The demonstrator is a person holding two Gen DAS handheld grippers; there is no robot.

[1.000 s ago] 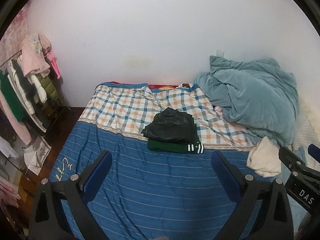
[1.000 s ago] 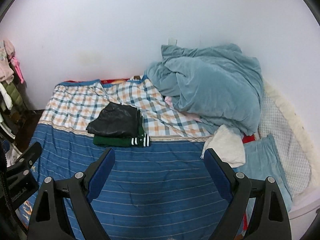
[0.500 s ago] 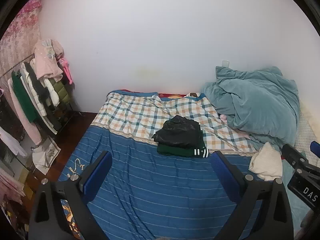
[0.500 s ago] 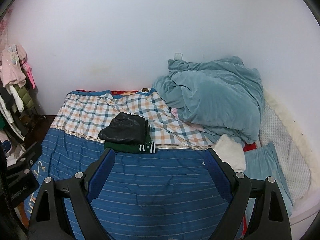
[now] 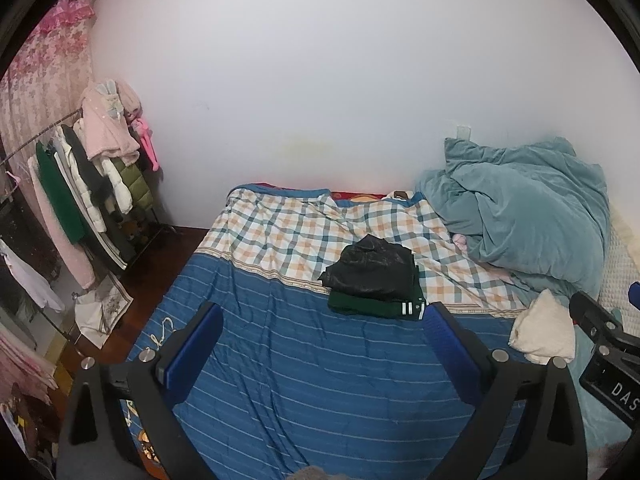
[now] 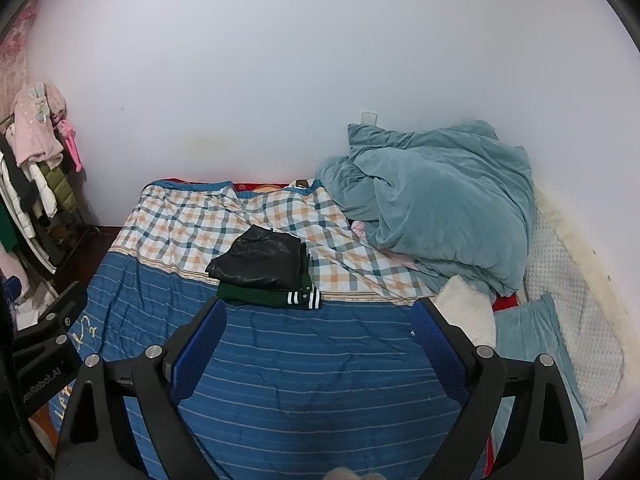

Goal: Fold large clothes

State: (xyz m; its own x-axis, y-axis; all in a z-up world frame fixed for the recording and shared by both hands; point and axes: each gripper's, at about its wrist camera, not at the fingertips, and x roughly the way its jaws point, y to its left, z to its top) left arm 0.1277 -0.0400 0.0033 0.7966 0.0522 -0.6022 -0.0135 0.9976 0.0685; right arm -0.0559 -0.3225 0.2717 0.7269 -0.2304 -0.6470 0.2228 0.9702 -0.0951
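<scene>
A folded black garment (image 5: 370,268) (image 6: 258,258) lies on top of a folded dark green garment with white stripes (image 5: 376,306) (image 6: 268,296) in the middle of the bed. A cream garment (image 5: 546,334) (image 6: 466,314) lies crumpled at the bed's right side. My left gripper (image 5: 322,340) is open and empty, held above the blue striped bedcover (image 5: 300,360), short of the stack. My right gripper (image 6: 320,336) is open and empty too, also short of the stack. The right gripper shows at the right edge of the left wrist view (image 5: 604,344).
A heaped teal duvet (image 5: 520,212) (image 6: 436,204) fills the bed's far right corner against the white wall. A teal pillow (image 6: 532,352) lies at the right. A clothes rack with hanging garments (image 5: 80,184) stands on the floor left of the bed.
Both grippers have pulled back and up from the bed, so the stack looks smaller and more wall and clothes rack show. Both stay open and empty.
</scene>
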